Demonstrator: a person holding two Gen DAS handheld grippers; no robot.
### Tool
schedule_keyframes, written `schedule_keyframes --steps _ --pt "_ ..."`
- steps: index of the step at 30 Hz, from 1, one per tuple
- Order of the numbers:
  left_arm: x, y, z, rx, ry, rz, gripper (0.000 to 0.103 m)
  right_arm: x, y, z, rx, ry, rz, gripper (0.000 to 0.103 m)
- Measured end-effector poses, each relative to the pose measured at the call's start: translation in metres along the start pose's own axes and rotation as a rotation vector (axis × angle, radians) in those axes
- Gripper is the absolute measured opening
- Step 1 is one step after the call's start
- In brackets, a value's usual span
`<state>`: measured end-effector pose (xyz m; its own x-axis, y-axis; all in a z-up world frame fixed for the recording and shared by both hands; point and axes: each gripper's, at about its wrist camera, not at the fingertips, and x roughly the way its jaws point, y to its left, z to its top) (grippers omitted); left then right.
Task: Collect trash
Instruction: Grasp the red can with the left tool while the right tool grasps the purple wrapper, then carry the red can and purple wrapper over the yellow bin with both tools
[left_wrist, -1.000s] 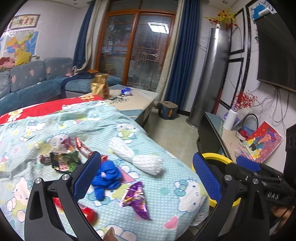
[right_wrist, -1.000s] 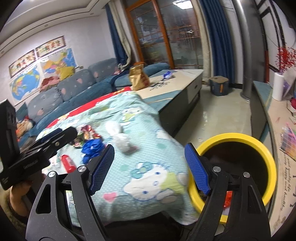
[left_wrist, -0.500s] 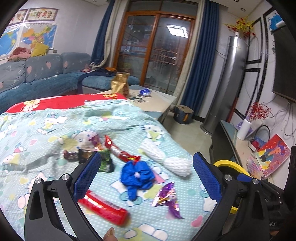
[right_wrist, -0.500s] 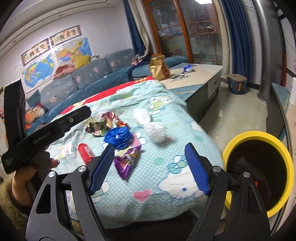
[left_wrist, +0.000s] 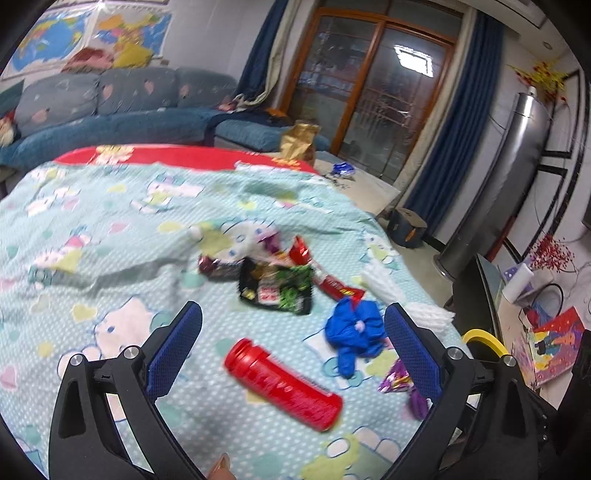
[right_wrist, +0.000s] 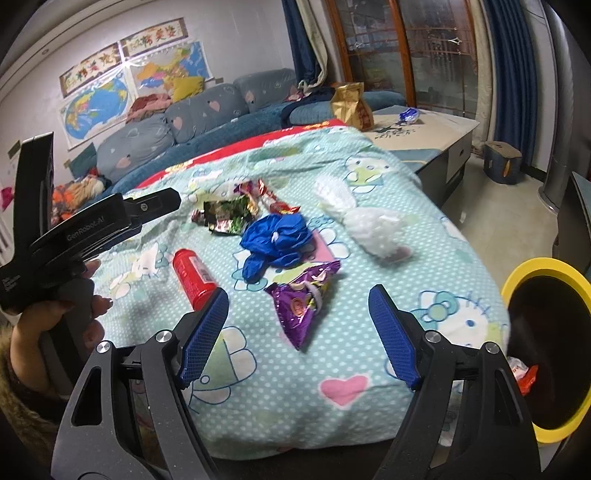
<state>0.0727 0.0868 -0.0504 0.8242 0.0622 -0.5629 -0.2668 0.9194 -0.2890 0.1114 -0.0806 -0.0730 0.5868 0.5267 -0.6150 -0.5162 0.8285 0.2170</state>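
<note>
Lying between spread left tongs: blurry red tube.

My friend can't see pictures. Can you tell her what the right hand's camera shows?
The open right gripper hovers over a purple snack wrapper on a Hello Kitty blanket. Beyond lie a blue crumpled bag, a red tube and a white bag; a yellow-rimmed bin stands to the right.

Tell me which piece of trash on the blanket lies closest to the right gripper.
The purple snack wrapper, just ahead of the open right gripper; the blue bag lies farther back.
</note>
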Motion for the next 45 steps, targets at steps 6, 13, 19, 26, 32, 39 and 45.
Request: schedule_keyframes --steps 6,13,19,26,32,39,45 --pt "0.009 0.021 -0.01 -0.075 0.062 -0.012 0.095 0.016 0.005 -0.003 -0.026 0.039 0.007 0.065" --pt "0.028 0.027 -0.029 -0.169 0.176 -0.088 0.079 0.034 0.003 -0.012 -0.024 0.094 0.004 0.038" --pt "0.04 0.018 -0.044 -0.205 0.239 -0.135 0.071 0.036 0.004 -0.017 -0.033 0.102 0.016 0.021" --pt "0.045 0.018 -0.047 -0.22 0.247 -0.127 0.059 0.028 0.006 -0.02 -0.033 0.082 0.027 0.02" --pt "0.054 0.022 -0.043 -0.253 0.271 -0.154 0.044 0.022 0.005 -0.018 -0.024 0.071 0.027 0.02" --pt "0.046 0.016 -0.035 -0.191 0.235 -0.163 0.03 0.011 0.007 -0.014 -0.027 0.044 0.043 0.019" --pt "0.02 -0.003 -0.016 -0.075 0.132 -0.169 0.027 0.001 0.009 -0.009 -0.032 0.016 0.051 0.019"
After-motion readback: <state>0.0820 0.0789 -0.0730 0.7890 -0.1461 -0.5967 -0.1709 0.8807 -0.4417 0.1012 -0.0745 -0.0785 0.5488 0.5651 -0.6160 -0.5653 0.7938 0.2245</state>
